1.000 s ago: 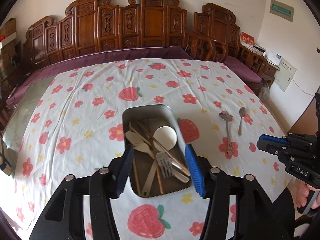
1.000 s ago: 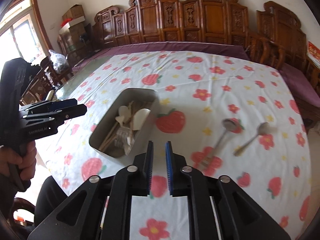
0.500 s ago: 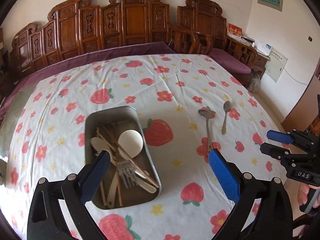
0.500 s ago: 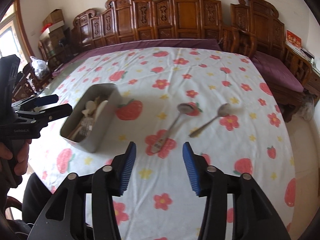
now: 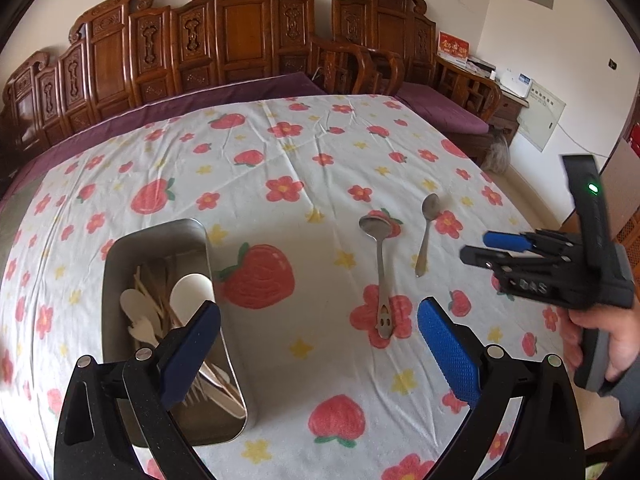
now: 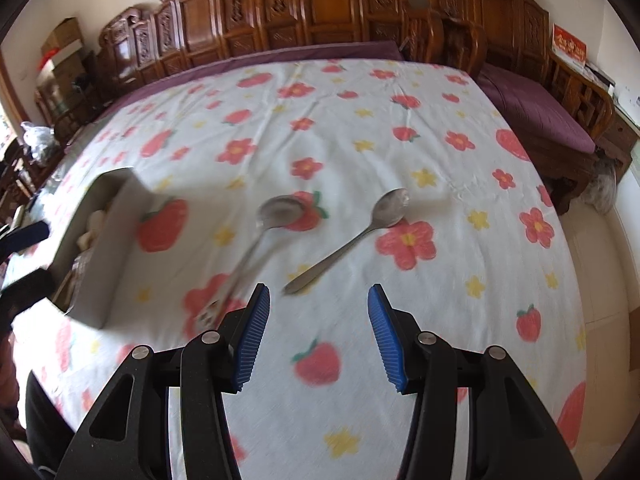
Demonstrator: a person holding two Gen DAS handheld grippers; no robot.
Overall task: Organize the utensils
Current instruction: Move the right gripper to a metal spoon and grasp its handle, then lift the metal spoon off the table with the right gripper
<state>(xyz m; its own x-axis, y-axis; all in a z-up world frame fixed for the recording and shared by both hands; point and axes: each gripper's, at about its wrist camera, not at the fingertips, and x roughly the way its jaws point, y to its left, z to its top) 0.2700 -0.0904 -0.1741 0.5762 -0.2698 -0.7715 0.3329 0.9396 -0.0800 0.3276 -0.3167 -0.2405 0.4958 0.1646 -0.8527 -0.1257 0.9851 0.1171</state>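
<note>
Two metal spoons lie on the flowered tablecloth: a larger spoon (image 5: pixel 381 268) (image 6: pixel 256 240) and a smaller spoon (image 5: pixel 425 232) (image 6: pixel 352 236) to its right. A metal tray (image 5: pixel 120 256) (image 6: pixel 104 248) on the left holds wooden spoons, forks and chopsticks (image 5: pixel 160 312). My left gripper (image 5: pixel 320 344) is open and empty, hovering between the tray and the larger spoon. My right gripper (image 6: pixel 318 320) is open and empty, just short of the smaller spoon's handle; it also shows in the left wrist view (image 5: pixel 492 248).
The tablecloth (image 5: pixel 280 160) covers a large table. Carved wooden chairs (image 5: pixel 240 36) line the far side, with a purple-cushioned bench (image 6: pixel 532 108) at the right. The table's right edge (image 6: pixel 568 240) drops to the floor.
Both grippers have opened wide. The left has swung right, away from above the tray toward the spoons. The right has moved forward toward the smaller spoon.
</note>
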